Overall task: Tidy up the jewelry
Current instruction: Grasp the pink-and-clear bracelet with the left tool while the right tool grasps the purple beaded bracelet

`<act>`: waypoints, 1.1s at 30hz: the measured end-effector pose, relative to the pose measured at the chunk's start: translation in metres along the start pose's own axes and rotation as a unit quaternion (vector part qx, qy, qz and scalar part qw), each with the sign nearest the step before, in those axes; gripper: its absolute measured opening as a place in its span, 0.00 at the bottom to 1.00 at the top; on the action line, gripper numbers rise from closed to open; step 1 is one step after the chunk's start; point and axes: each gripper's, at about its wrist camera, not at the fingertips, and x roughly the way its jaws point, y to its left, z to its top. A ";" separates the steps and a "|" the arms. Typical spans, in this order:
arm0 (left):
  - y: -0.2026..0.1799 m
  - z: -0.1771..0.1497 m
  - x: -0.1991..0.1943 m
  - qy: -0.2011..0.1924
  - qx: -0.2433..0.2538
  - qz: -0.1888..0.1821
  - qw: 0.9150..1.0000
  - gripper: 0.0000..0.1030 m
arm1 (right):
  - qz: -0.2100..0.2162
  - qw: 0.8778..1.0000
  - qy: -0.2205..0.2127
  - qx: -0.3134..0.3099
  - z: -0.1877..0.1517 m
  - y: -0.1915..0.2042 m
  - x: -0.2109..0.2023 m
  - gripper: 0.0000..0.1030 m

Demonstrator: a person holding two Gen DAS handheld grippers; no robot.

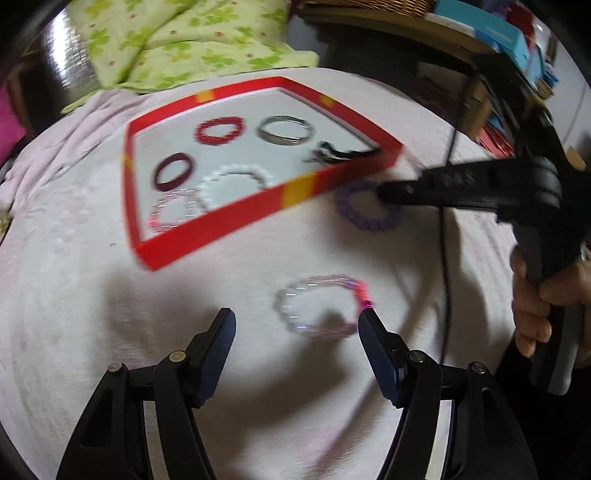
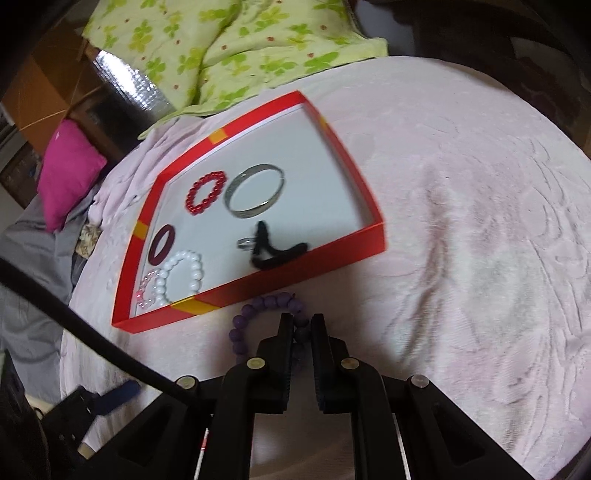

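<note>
My right gripper (image 2: 302, 321) is shut on a purple bead bracelet (image 2: 258, 304) that lies on the pink bedspread just outside the red tray's (image 2: 295, 275) near wall. The left wrist view shows that gripper (image 1: 384, 192) on the same purple bracelet (image 1: 369, 223). My left gripper (image 1: 297, 314) is open, low over a clear and pink bead bracelet (image 1: 286, 299) that lies between its fingertips, untouched. In the tray (image 1: 221, 229) lie a red bead bracelet (image 1: 201, 134), a silver bangle (image 1: 271, 138), a maroon bangle (image 1: 162, 181), a white pearl bracelet (image 1: 207, 184), a pinkish clear bracelet (image 1: 157, 218) and a black piece (image 1: 332, 153).
A green floral quilt (image 2: 240, 44) lies behind the tray, with a magenta cushion (image 2: 68, 173) off the bed's left side. A black cable (image 1: 445, 258) crosses the bedspread, and a person's hand (image 1: 535, 306) holds the right gripper's handle. Shelves with boxes (image 1: 509, 33) stand at the back right.
</note>
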 end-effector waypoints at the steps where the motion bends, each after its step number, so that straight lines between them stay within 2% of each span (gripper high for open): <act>1: -0.005 0.000 0.002 0.002 0.008 0.000 1.000 0.68 | 0.001 1.000 0.001 0.003 0.000 -0.001 0.000 0.10; 5: -0.015 0.000 0.016 0.017 0.020 0.014 1.000 0.68 | 0.010 1.000 0.008 0.009 -0.001 -0.004 0.000 0.10; 8: -0.017 0.000 0.015 0.008 0.025 0.016 1.000 0.69 | 0.014 1.000 0.011 0.011 -0.002 -0.005 0.000 0.10; 11: -0.012 0.000 0.014 0.001 0.009 0.011 1.000 0.67 | 0.018 1.000 0.012 0.015 -0.002 -0.006 0.001 0.10; 12: -0.010 -0.001 0.013 -0.003 0.005 0.013 1.000 0.64 | 0.018 1.000 0.013 0.015 -0.002 -0.005 0.002 0.10; 14: -0.005 0.000 0.012 -0.007 0.000 0.020 1.000 0.50 | 0.019 1.000 0.013 0.014 -0.003 -0.005 0.001 0.10; 15: -0.001 0.001 0.011 -0.009 -0.007 0.020 1.000 0.46 | 0.020 1.000 0.013 0.014 -0.003 -0.005 0.001 0.10; 17: 0.006 0.001 0.010 -0.010 -0.021 0.018 1.000 0.27 | 0.021 1.000 0.013 0.014 -0.004 -0.004 0.001 0.10; 20: 0.016 0.002 0.010 -0.008 -0.044 0.009 0.999 0.17 | 0.022 1.000 0.014 0.013 -0.004 -0.003 0.002 0.10; 23: 0.022 0.001 0.009 -0.007 -0.057 -0.001 0.998 0.16 | 0.021 1.000 0.014 0.012 -0.004 -0.002 0.003 0.11; 33: 0.022 0.001 0.008 -0.007 -0.053 0.000 0.999 0.16 | 0.027 0.999 0.014 0.024 -0.002 -0.005 0.006 0.13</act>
